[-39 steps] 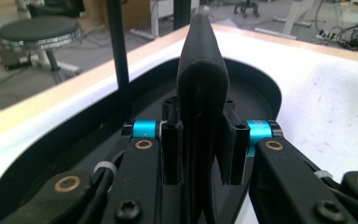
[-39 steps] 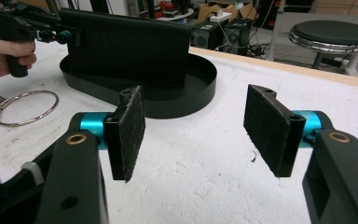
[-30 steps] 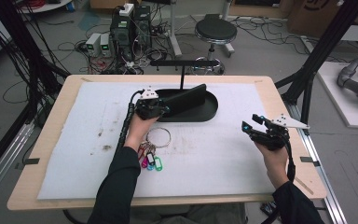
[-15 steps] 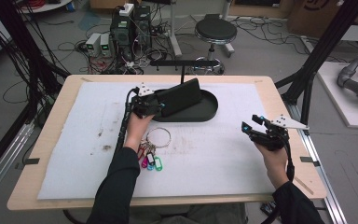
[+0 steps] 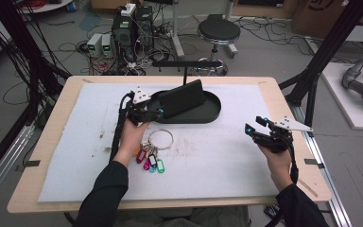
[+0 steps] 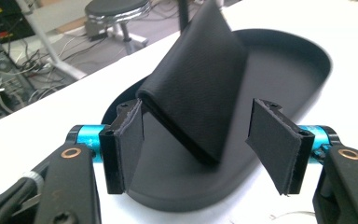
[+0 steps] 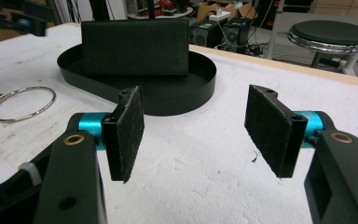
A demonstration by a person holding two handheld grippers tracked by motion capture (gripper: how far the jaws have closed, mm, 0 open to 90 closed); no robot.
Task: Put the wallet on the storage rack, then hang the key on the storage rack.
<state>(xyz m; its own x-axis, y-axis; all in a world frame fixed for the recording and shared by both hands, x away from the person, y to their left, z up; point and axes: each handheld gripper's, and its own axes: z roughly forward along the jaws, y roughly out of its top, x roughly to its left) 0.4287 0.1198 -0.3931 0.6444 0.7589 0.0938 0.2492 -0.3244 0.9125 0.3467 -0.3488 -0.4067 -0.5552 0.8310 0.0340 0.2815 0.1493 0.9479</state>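
A black wallet stands tilted on its edge inside a shallow black oval tray at the back middle of the table. My left gripper is at the tray's left end. In the left gripper view its pads are wide open on either side of the wallet's near corner, not clamping it. My right gripper hovers open over the mat at the right, with nothing between its jaws. It faces the tray and the wallet.
A large key ring with several coloured tags lies on the white foam mat, just under my left hand. A black T-shaped stand rises behind the tray. A stool and electronics sit on the floor beyond the table.
The wallet has gone from lying low across the tray to leaning up steeply on its edge. The left gripper has shifted slightly with it. The right gripper has stayed put.
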